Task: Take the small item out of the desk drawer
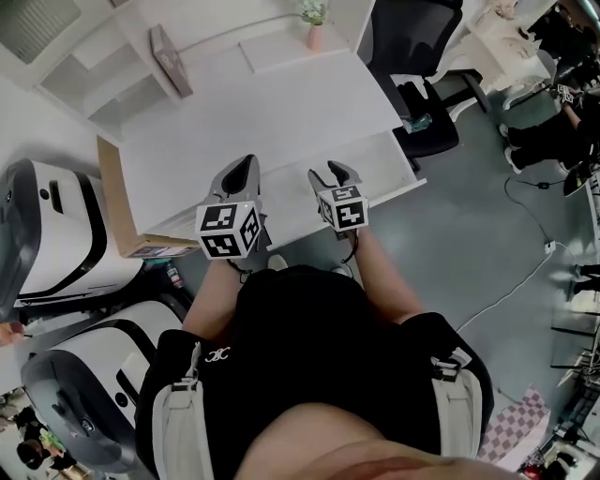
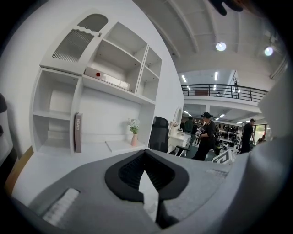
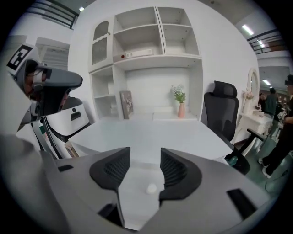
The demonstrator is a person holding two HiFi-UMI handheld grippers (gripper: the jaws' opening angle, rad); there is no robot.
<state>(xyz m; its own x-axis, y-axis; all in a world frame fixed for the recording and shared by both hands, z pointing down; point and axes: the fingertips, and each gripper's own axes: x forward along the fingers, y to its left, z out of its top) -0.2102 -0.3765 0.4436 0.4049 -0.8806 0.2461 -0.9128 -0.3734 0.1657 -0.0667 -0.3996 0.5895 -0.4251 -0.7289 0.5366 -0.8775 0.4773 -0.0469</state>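
Note:
A small white item (image 3: 150, 188) lies on the white floor of the pulled-out desk drawer (image 1: 384, 169), just below the desk top (image 1: 272, 112). My right gripper (image 3: 145, 151) hovers over it, open, its two dark pads (image 3: 176, 170) on either side of the item and clear of it. In the head view the right gripper (image 1: 335, 171) sits over the drawer's left part and hides the item. My left gripper (image 1: 246, 164) is beside it over the desk's front edge, shut with nothing in it; in its own view the left gripper (image 2: 145, 152) has its tips together.
A leaning book (image 1: 171, 59), a pink vase with flowers (image 1: 315, 26) and a shelf unit (image 3: 146, 41) stand at the desk's back. A black office chair (image 1: 417, 56) is at the right, a cardboard box (image 1: 117, 206) and white machines (image 1: 56, 225) at the left. People (image 2: 206, 135) stand far off.

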